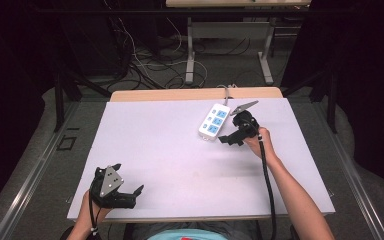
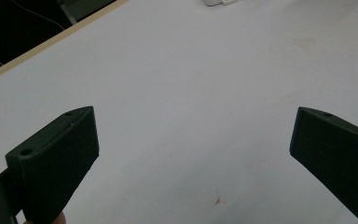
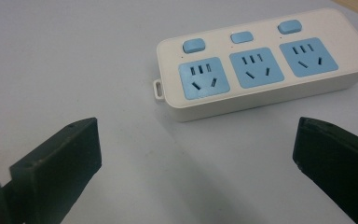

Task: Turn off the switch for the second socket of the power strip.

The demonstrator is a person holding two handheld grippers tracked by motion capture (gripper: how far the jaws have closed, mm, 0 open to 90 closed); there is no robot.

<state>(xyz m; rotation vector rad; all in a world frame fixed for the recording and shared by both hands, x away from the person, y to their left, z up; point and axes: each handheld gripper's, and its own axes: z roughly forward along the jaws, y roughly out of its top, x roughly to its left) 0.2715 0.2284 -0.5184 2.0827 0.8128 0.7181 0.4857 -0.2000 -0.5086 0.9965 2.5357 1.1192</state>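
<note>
Both grippers spread wide, holding nothing.
Right gripper [image 1: 228, 139] just short of the white power strip [image 1: 214, 121]; left gripper [image 1: 130, 192] well apart over bare table [image 1: 170, 160].

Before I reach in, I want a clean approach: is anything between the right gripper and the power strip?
Nothing visible. The right gripper is open, facing the power strip, with bare white table between them.
</note>
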